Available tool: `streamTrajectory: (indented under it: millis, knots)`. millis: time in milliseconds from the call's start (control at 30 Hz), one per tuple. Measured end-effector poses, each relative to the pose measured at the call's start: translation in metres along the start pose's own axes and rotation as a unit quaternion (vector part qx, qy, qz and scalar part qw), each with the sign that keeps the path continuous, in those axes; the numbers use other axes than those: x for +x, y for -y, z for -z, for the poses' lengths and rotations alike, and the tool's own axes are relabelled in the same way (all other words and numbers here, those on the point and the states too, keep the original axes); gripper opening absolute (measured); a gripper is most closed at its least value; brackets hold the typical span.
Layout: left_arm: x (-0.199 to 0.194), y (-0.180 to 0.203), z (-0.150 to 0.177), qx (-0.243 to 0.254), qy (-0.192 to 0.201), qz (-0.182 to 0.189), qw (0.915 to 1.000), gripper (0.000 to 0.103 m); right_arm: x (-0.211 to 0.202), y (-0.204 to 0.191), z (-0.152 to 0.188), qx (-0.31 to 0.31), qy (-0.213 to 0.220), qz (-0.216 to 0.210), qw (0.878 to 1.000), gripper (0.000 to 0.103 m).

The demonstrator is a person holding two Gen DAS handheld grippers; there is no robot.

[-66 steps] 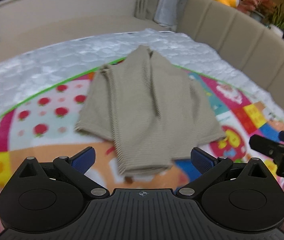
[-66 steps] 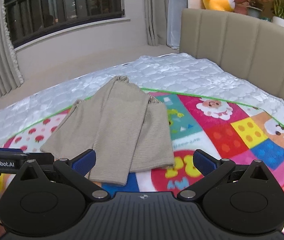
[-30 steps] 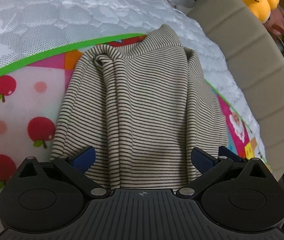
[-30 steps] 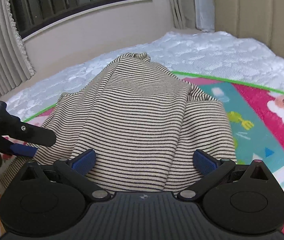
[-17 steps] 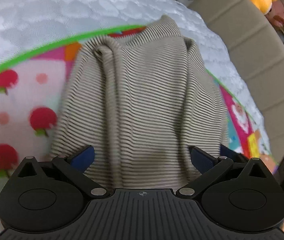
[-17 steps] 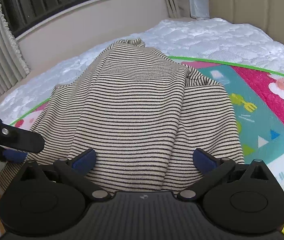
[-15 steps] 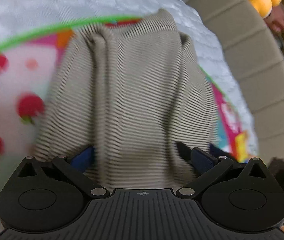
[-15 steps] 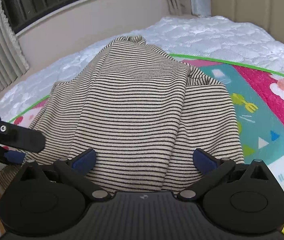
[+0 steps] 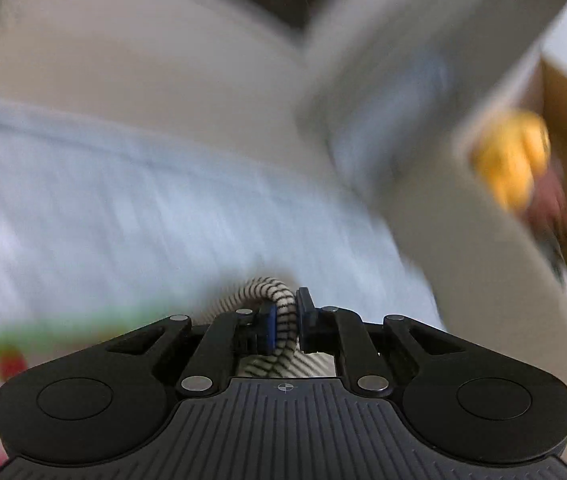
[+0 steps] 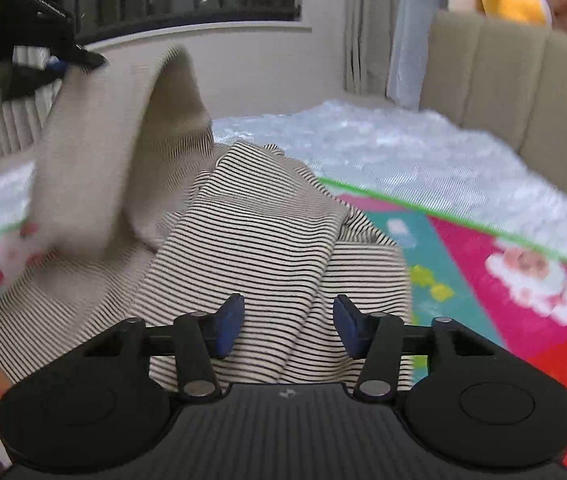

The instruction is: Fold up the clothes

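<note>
1. Left gripper [image 9: 284,322]: its pads are pressed together on a bunched fold of the striped garment [image 9: 279,308]. Half a second ago they stood wide apart over the flat cloth. The left wrist view is now heavily motion-blurred and points up past the mattress [image 9: 123,208] toward the headboard [image 9: 463,248], where before it looked down onto the garment.

2. The right wrist view confirms the lift: the left gripper [image 10: 43,24] sits high at the upper left with a panel of the striped garment [image 10: 267,248] hanging from it, blurred. That side of the garment lay flat half a second ago.

3. Right gripper [image 10: 288,326]: its fingers stand spread, partly narrowed from their earlier wide stance, straddling the near hem of the garment. Whether the pads touch the cloth cannot be told; they are not pinching it.

4. Position of the garment: its right portion lies flat on the play mat [image 10: 503,280], running from the mat's near edge toward the far green border, the collar end just short of the bare mattress. The left portion is raised off the mat.

5. Assessment: a fold appears to be in progress, with the left side raised, probably to be carried across the flat part. The right side looks poised to grip or to hold the hem down; which cannot be settled.
</note>
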State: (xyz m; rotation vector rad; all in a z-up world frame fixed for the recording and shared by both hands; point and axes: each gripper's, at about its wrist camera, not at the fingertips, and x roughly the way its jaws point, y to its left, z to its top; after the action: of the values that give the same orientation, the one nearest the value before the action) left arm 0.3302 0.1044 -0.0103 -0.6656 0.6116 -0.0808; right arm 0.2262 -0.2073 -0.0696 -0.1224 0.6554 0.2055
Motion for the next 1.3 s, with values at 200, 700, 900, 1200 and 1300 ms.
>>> streamTrajectory:
  millis: [200,700,900,1200,1300]
  knots:
    - [-0.006,-0.091,-0.031,-0.129,0.031,-0.024,0.9908,0.013,-0.001,-0.017,-0.005,-0.051,-0.013,0.012,0.999,0.042]
    - [0.008,-0.057,-0.003,-0.030,-0.021,0.038,0.9986,0.085,0.123,-0.087,-0.097,-0.171,-0.014,0.064,0.983,0.018]
    - [0.041,-0.067,0.009,-0.023,-0.085,0.022,0.9958,0.085,0.132,-0.039,-0.114,-0.273,0.048,0.195,0.941,0.000]
    - [0.061,-0.080,0.006,-0.040,-0.093,0.000,0.9948,0.093,0.119,0.025,-0.139,-0.076,0.030,0.090,0.993,0.027]
    - [0.059,-0.078,0.005,-0.037,-0.090,0.003,0.9952,0.095,0.115,-0.011,-0.132,-0.092,0.016,0.019,0.995,0.060]
